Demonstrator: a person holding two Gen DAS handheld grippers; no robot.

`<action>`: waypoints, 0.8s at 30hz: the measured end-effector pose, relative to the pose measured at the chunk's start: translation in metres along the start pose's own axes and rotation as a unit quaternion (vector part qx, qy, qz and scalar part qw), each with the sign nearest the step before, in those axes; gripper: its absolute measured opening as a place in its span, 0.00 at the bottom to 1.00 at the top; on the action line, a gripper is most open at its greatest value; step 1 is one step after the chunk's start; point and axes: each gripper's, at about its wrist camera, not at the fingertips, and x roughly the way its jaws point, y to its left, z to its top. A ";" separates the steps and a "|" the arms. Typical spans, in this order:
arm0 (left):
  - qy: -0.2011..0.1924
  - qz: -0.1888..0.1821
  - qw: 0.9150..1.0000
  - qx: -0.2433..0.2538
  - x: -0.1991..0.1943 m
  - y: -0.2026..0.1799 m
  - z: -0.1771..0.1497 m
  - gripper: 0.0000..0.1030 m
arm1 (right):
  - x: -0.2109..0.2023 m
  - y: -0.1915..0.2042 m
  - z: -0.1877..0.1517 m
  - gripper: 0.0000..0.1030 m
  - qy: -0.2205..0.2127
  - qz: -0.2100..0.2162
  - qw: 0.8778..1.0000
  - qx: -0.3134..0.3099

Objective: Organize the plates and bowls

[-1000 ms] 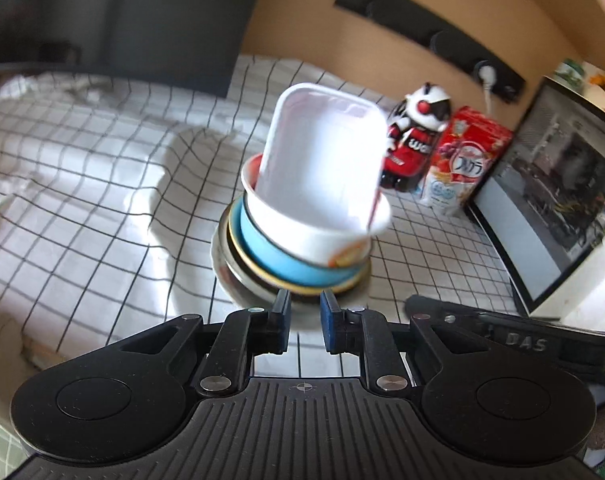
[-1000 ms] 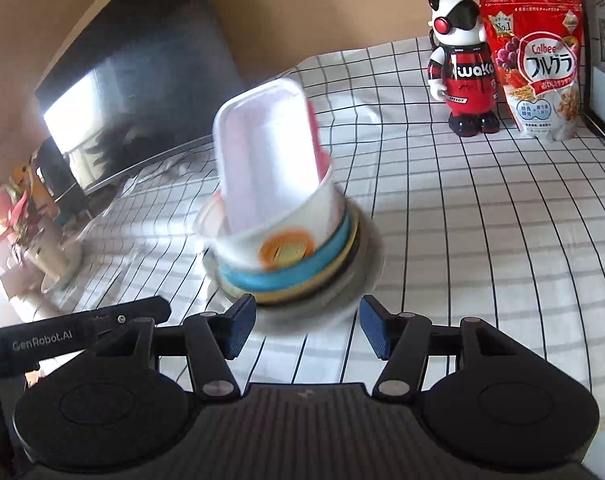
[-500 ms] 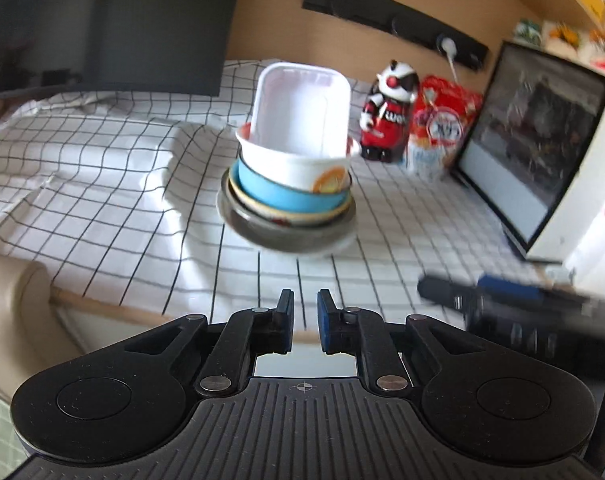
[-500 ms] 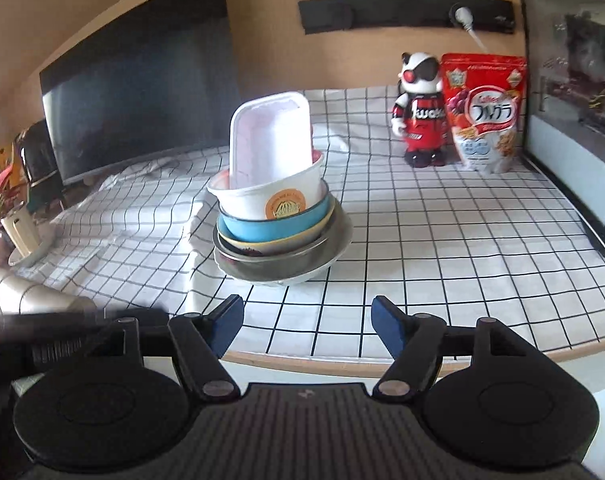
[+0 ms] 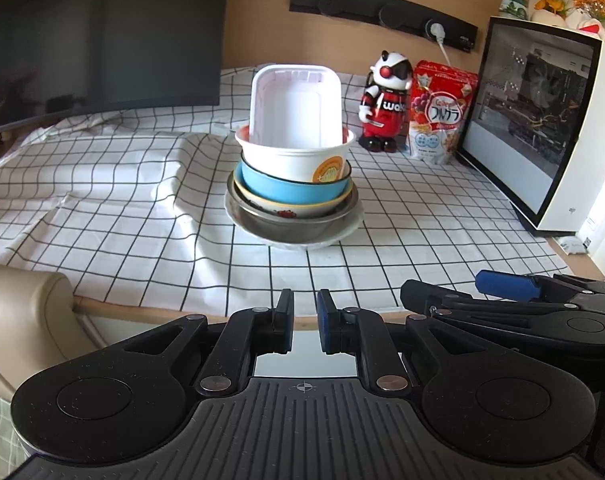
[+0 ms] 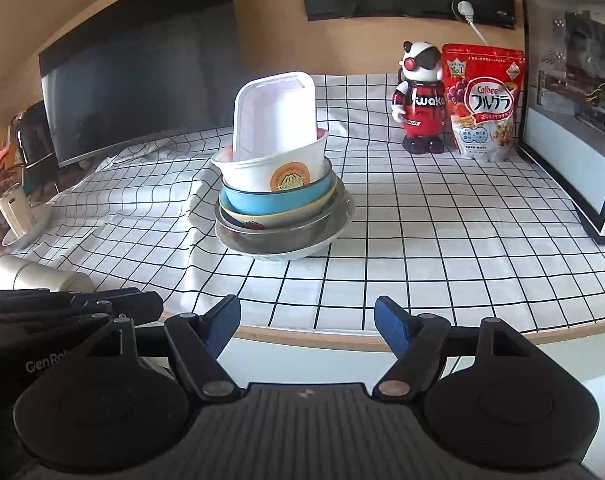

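The left gripper (image 5: 303,326) hangs off the near edge of the table, tilted down toward it, its blue pads drawn in to a narrow slit with nothing between them. The right gripper (image 6: 307,330) sits beside it at a like tilt, jaws spread wide and empty; they have just been opening. Each gripper shows at the edge of the other's view, close alongside.

Well ahead of both, on the checked tablecloth (image 5: 102,200), stands the stack of bowls (image 5: 292,196), apart from either gripper. At the bottom is a white plate (image 6: 302,254), then a steel bowl (image 5: 290,226), a cream bowl (image 5: 286,209) with a red print, a blue bowl (image 5: 286,188) and a white paper bowl (image 5: 292,156) bearing a round orange label whose writing is too small to read. A white rectangular tray (image 5: 294,108) stands nearly upright inside the top bowl, leaning back.

Behind the stack to the right, a red, white and black robot figure (image 6: 422,100) shows "waka" on its chest. Just beside it stands a red cereal bag (image 6: 484,100) printed "Calbee", "No.1" and Japanese lettering. A glass-sided computer case (image 5: 538,120) stands at the far right, a dark monitor (image 5: 98,40) at the back left. The left gripper's body reads "GenRo", cut off, in the right wrist view.
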 end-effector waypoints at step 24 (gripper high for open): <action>-0.002 -0.002 1.000 -0.010 -0.002 0.002 0.002 0.15 | -0.001 -0.001 0.002 0.72 -0.003 0.000 1.000 0.001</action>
